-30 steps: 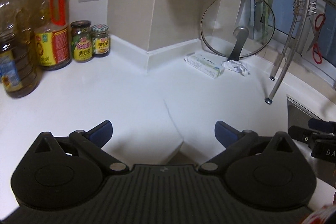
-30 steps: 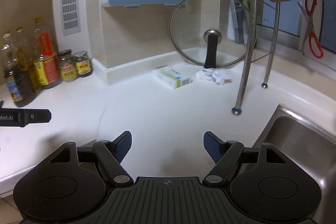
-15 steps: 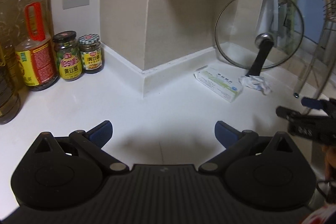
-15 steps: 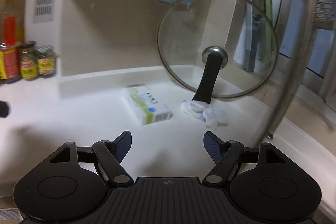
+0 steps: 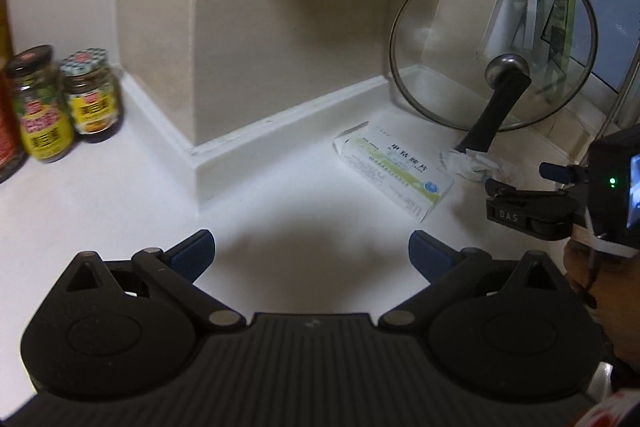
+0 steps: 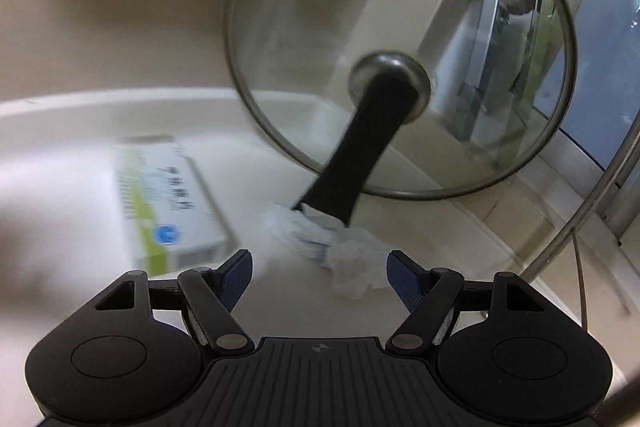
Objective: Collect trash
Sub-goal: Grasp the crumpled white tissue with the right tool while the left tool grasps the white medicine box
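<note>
Tongs on both sides hang wide open and empty, but the right tongs (image 6: 319, 277) just swooped in, so the crumpled white tissue wad (image 6: 340, 247) now sits right ahead, ready to grab.

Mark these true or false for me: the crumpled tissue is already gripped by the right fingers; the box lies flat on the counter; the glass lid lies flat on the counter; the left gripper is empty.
1. The right gripper already grips the crumpled tissue. False: its fingers stand open, and the tissue lies on the counter just ahead of them.
2. The box lies flat on the counter. True.
3. The glass lid lies flat on the counter. False: it stands on edge, propped by its black handle.
4. The left gripper is empty. True: it is open, with nothing between the fingers.
</note>
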`<control>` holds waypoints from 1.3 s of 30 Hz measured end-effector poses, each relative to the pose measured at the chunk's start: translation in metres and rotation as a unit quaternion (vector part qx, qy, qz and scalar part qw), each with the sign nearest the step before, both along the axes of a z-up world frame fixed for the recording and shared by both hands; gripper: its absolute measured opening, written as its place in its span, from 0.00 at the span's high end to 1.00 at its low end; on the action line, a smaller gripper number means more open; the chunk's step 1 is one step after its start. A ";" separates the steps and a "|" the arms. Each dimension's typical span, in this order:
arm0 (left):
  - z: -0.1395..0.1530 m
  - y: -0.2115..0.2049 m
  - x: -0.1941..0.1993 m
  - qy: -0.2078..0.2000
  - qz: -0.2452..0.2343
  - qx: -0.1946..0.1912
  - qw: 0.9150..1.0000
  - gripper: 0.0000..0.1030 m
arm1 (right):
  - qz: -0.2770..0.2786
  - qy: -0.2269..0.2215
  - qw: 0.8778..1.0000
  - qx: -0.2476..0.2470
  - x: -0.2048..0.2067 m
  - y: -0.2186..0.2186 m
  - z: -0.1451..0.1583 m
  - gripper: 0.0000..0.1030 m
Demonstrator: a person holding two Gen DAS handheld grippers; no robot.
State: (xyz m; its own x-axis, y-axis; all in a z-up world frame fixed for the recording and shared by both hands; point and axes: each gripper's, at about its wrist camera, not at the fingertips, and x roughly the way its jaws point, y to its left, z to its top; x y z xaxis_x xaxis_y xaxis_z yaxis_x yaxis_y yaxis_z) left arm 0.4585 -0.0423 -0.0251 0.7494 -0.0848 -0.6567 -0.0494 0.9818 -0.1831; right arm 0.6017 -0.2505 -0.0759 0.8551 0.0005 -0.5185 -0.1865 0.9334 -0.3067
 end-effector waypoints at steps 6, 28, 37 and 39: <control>-0.012 -0.006 0.019 0.007 -0.011 -0.011 1.000 0.01 | -0.013 0.015 1.000 -0.017 0.035 -0.005 -0.013 0.37; -0.020 0.001 0.035 0.023 -0.012 -0.017 1.000 0.01 | 0.094 0.063 0.993 0.026 0.061 0.022 -0.010 0.89; -0.020 0.006 0.031 0.017 -0.010 -0.010 1.000 0.01 | 0.200 0.161 0.954 0.158 0.009 0.026 0.006 0.89; -0.020 0.005 0.031 0.017 -0.011 -0.004 1.000 0.01 | 0.222 0.188 0.935 0.202 0.000 0.022 0.007 0.89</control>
